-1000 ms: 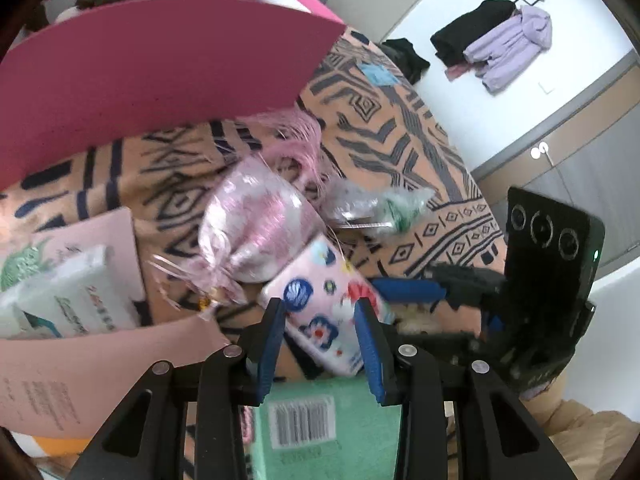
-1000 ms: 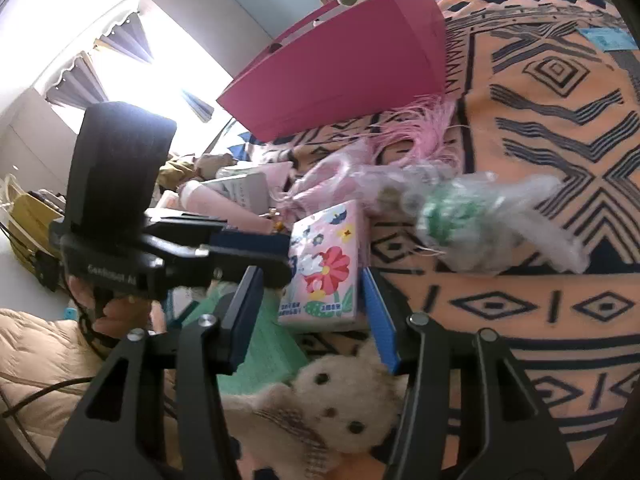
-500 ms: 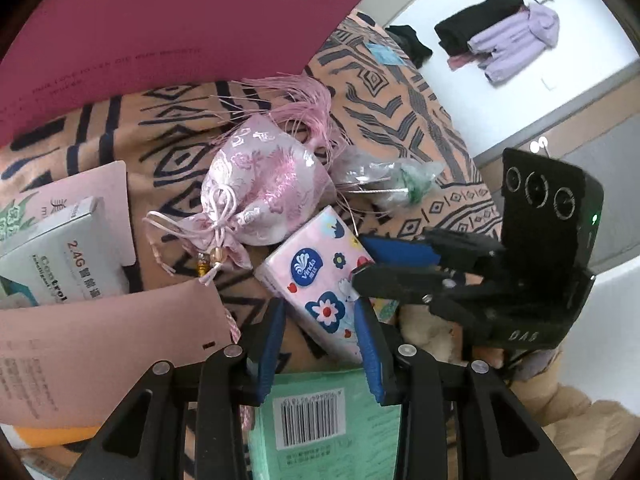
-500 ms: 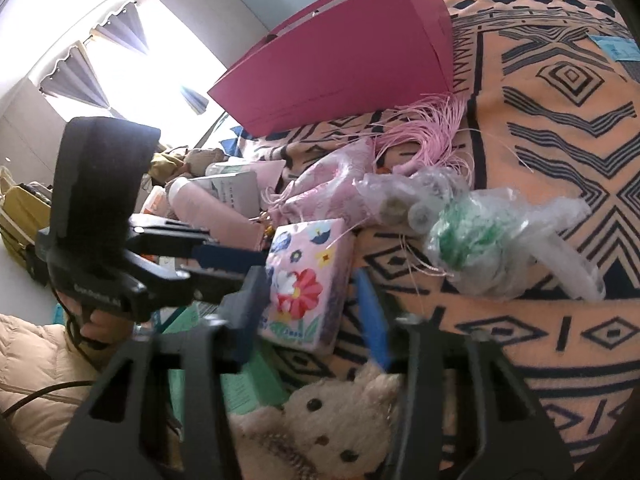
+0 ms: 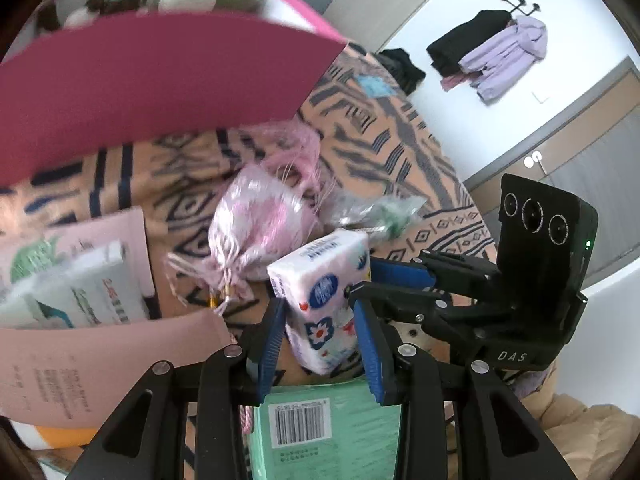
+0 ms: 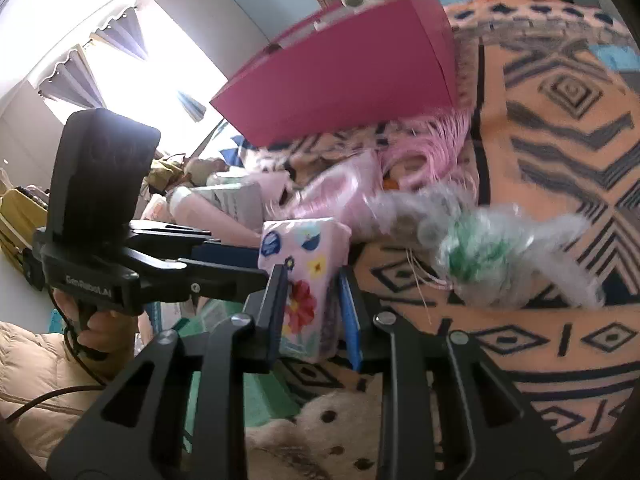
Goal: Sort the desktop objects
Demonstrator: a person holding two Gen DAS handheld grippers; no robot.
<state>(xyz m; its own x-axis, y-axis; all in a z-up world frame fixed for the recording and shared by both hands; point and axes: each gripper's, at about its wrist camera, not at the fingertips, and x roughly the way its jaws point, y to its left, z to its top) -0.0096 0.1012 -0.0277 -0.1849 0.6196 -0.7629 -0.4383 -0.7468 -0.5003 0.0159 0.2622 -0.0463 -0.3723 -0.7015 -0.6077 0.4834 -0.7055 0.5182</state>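
A pink floral tissue pack [image 5: 320, 280] [image 6: 304, 248] stands on edge between the pads of my right gripper [image 6: 313, 276], whose jaws are closing and press on both its sides. In the left wrist view the right gripper [image 5: 360, 280] reaches in from the right. My left gripper [image 5: 318, 308] [image 6: 256, 264] keeps a narrow gap, with the pack just beyond its tips and nothing pressed between them.
On the patterned orange blanket [image 6: 560, 160] lie a pink satin pouch [image 5: 256, 224], a clear bag with green contents [image 6: 480, 256], a white box [image 5: 80, 292], a pink sheet [image 5: 100, 360], a green barcoded box [image 5: 320, 432] and a teddy bear [image 6: 340, 420]. A big pink box [image 6: 352, 72] stands behind.
The right jaws have narrowed from wide apart onto the tissue pack. The pack has risen off the blanket and turned up on edge. The left jaws keep the same gap.
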